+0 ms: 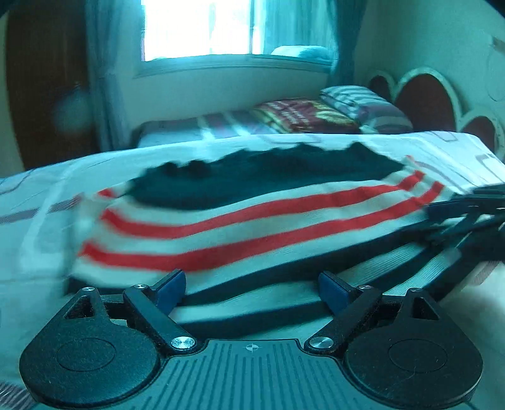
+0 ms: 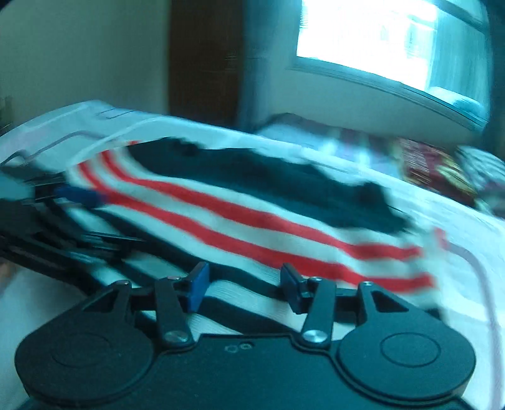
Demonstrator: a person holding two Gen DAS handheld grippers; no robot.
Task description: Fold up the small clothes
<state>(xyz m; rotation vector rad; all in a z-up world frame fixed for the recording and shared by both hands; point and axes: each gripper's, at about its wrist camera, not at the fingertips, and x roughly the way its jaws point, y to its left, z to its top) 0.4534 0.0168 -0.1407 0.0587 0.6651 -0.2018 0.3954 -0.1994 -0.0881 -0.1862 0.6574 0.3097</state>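
Observation:
A small garment with red, white and dark stripes (image 1: 240,220) lies spread on the white bed sheet (image 1: 38,227); its far part is dark. It also shows in the right wrist view (image 2: 252,220). My left gripper (image 1: 252,291) is open, its blue pads (image 1: 172,288) wide apart over the garment's near striped edge. My right gripper (image 2: 244,285) is open too, blue pads (image 2: 199,285) apart over the near edge. Each gripper shows in the other's view, the right one (image 1: 467,208) at the garment's right end, the left one (image 2: 79,195) at its left end. Both views are motion-blurred.
A second bed with a striped pillow (image 1: 363,107) and a red patterned blanket (image 1: 303,115) stands beyond. A heart-shaped headboard (image 1: 426,101) is at the right, a bright window (image 1: 202,28) with curtains behind, a brown door (image 1: 47,79) at the left.

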